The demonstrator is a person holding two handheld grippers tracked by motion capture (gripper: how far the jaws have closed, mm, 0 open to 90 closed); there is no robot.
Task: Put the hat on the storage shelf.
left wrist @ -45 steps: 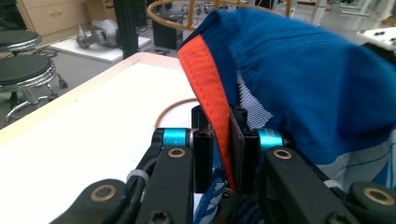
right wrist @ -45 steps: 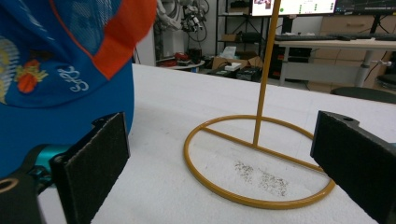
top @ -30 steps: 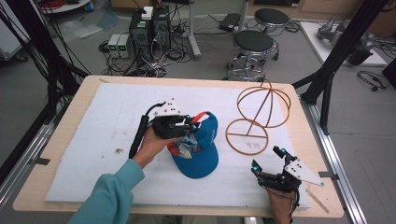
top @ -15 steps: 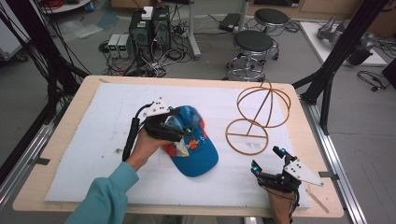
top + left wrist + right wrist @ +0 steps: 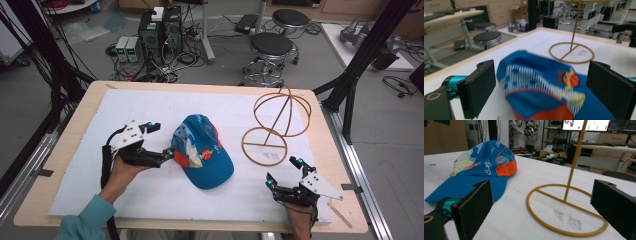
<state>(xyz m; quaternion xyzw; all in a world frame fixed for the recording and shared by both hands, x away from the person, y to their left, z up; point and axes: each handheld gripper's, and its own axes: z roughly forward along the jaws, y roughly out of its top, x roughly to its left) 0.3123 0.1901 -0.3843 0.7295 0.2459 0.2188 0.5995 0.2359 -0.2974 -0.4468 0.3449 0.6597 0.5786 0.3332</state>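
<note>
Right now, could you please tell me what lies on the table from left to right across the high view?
Left gripper → blue and orange fabric cap → golden wire hat stand with a ring base → right gripper.

High view looks down on table (image 5: 75, 125), both gripper views low, close, sharing cap (image 5: 541, 85), wire stand (image 5: 566, 207)

My table (image 5: 75, 120) is a pale wooden board with a white sheet (image 5: 150, 107) spread over most of it. Beyond its far edge the floor is grey and strewn with dark cables (image 5: 165, 70). Two round black stools (image 5: 271, 45) stand on chrome bases there, near a stack of black and grey boxes (image 5: 160, 30). Black frame posts (image 5: 372, 45) slant up on both sides. Farther off I see desks (image 5: 599, 146), lit monitors (image 5: 586, 124) and wooden cabinets (image 5: 499, 12).
</note>
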